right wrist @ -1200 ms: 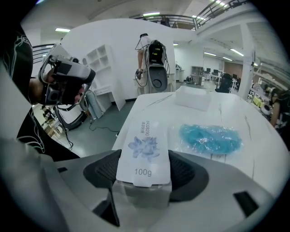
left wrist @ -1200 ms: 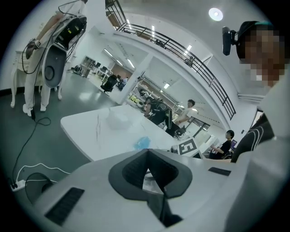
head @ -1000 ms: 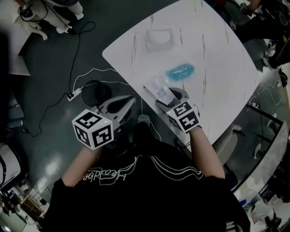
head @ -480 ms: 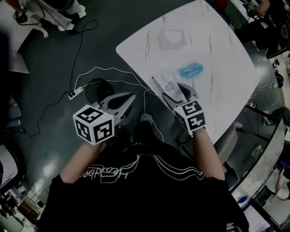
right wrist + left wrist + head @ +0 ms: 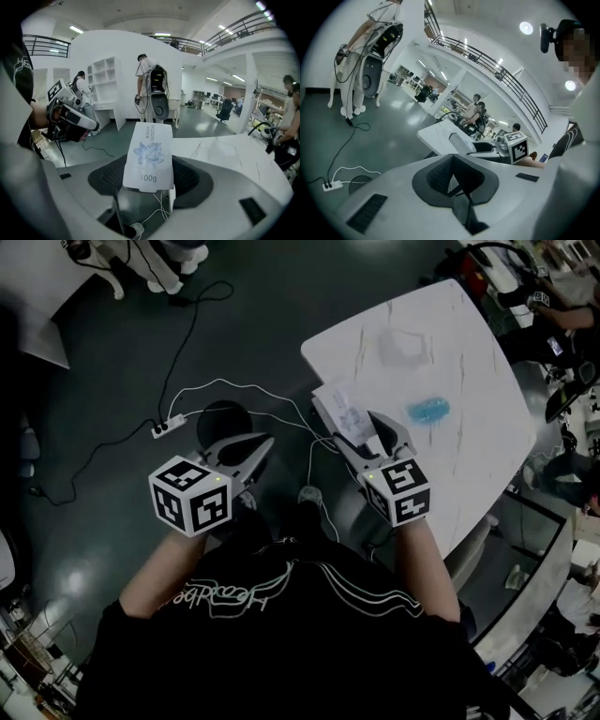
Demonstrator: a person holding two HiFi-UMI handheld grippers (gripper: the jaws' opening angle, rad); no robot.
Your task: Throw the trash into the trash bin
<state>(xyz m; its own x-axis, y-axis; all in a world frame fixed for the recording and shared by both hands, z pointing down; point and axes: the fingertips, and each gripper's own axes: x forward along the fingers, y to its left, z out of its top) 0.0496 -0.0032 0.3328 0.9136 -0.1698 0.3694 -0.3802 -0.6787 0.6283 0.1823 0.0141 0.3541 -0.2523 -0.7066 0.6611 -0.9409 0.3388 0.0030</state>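
Observation:
A white paper packet with a blue flower print sits between the jaws of my right gripper, which is shut on it and holds it up at the near left edge of the white marble table. On the table lie a blue wrapper and a clear plastic piece. My left gripper hangs over the dark floor with its pads together and nothing between them. Just beyond its tips is a dark round thing on the floor; I cannot tell whether it is the bin.
A white power strip and its cable lie on the floor around the dark round thing. More cable runs under the table edge beside a shoe. People and desks stand far off in the hall.
My right gripper has lifted the packet off the table and carried it left to the table's edge. The left gripper has shifted along with it over the floor, closer to the dark round thing.

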